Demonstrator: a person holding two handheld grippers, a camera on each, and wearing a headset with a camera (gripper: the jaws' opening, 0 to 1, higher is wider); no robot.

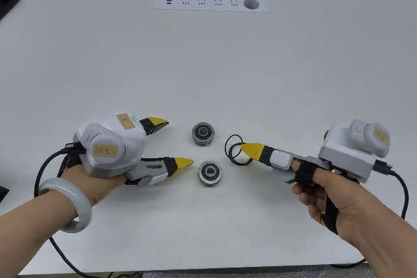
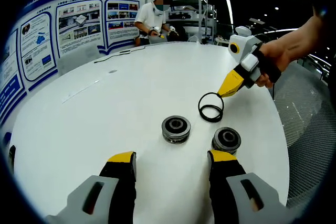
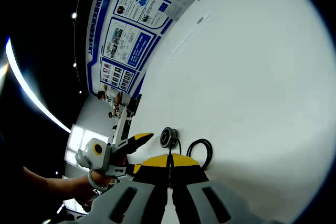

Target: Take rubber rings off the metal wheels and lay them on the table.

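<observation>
My left gripper (image 1: 174, 141), fingers spread, sits at 9 o'clock of two round metal wheels (image 1: 203, 133); my right gripper (image 1: 245, 150), fingers pressed together, touches black rubber rings (image 1: 236, 150) on the white counter (image 1: 273, 69) at 3 o'clock.

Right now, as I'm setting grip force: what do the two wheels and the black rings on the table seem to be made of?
Far wheel and near wheel: likely steel, judging by the shiny silver rims around dark centres. Black rings: probably rubber. They are matte and thin, and lie in slack, overlapping loops that a stiff ring would not form.
</observation>
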